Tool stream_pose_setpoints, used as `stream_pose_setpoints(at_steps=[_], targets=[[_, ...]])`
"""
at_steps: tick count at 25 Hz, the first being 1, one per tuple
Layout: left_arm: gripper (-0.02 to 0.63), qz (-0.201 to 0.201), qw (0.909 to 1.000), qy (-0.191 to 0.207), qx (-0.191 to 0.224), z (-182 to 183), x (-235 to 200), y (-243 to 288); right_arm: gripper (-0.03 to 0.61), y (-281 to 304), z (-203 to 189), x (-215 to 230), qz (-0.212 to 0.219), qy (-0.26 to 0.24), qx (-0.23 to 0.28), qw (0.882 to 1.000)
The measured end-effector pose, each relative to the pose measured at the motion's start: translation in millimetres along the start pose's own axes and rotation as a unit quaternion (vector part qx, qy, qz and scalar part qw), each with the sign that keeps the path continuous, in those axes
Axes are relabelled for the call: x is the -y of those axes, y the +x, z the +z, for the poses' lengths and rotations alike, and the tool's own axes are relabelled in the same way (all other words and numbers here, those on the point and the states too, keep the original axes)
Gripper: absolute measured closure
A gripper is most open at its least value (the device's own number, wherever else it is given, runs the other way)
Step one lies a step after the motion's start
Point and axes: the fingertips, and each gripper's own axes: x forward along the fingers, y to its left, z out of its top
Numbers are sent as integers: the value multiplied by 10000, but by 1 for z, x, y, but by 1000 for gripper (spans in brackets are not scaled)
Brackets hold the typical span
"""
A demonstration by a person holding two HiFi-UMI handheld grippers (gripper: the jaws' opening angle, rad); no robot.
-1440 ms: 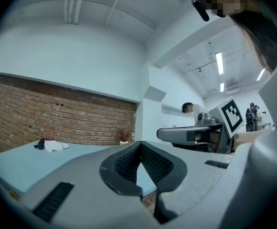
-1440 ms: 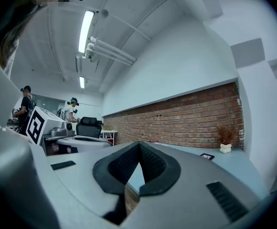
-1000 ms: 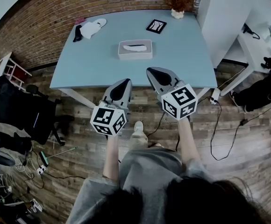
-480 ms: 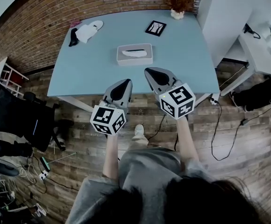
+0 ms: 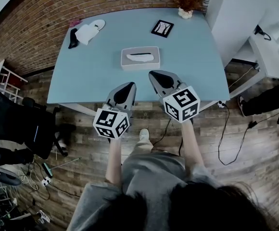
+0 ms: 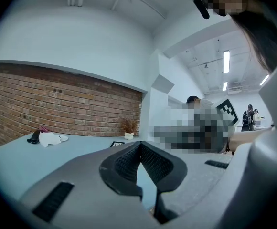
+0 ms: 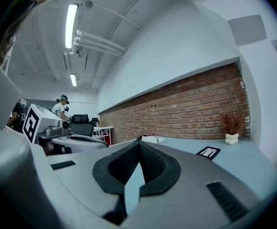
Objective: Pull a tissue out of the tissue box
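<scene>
Both claws are closed and empty: the left gripper (image 5: 128, 85) and right gripper (image 5: 154, 74) have their pads tip to tip with nothing between them, which makes sense since there's nothing in reach yet. They sit side by side at centre frame in the head view, just at the near edge of the table (image 5: 82, 81), noses aimed toward the tissue box (image 5: 140, 57). The box is above them at upper centre, well apart from both tips, flat with its slot up and a tissue (image 5: 139, 56) showing in the slot, so I read it as reachable from above. My guess is that one claw pins the box while the other pinches. The cloth (image 5: 89, 32) at upper left and small frame (image 5: 162, 28) are clear of the path.
</scene>
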Motion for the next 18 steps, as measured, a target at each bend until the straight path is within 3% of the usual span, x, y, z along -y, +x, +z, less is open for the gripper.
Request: stream_pose_setpoints(at_steps=[18], targets=[[611, -348, 9990, -193, -215, -13, -64, 45, 580, 67, -18, 35, -270, 142, -360, 9989]])
